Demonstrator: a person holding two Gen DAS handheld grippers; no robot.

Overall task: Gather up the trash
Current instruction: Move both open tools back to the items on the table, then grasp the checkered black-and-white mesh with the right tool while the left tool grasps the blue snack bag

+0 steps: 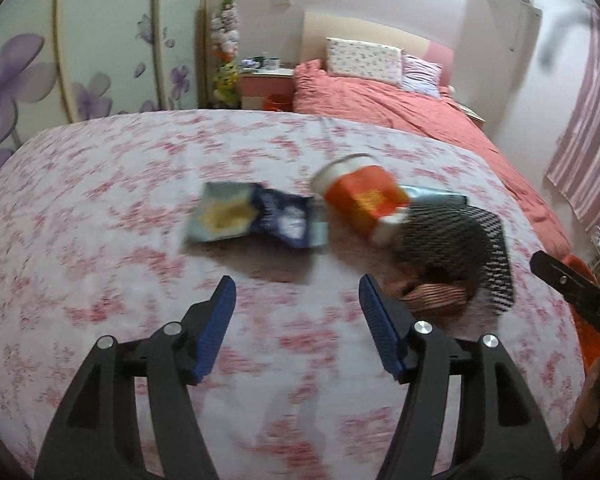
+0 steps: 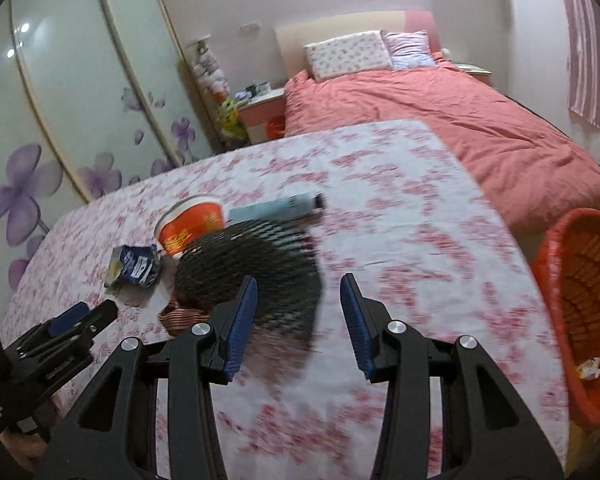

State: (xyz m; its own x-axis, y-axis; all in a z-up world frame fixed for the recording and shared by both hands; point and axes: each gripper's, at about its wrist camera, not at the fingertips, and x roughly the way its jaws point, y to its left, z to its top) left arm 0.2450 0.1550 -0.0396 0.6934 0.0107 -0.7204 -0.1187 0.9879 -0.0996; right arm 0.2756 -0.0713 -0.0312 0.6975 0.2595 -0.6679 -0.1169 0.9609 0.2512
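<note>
Trash lies in a cluster on a table with a pink-flowered cloth [image 1: 100, 208]. A torn blue snack wrapper [image 1: 256, 216] [image 2: 134, 266], an orange and white instant-noodle cup [image 1: 360, 196] [image 2: 190, 224] on its side, a pale blue tube-like pack [image 2: 276, 208], a black foam net sleeve [image 1: 456, 248] [image 2: 256, 272] and a striped brown wrapper [image 1: 436, 296] [image 2: 182, 316]. My left gripper [image 1: 298, 300] hovers open just short of the wrapper, nothing between its blue pads. My right gripper [image 2: 298, 304] is open over the net's near edge, empty.
An orange basket [image 2: 580, 308] with a scrap of litter inside stands at the table's right side. Behind is a bed with a coral cover [image 2: 440, 120], a nightstand [image 2: 264, 108] and a wardrobe with purple flowers [image 2: 60, 120]. A hand [image 1: 588, 416] holds the right gripper.
</note>
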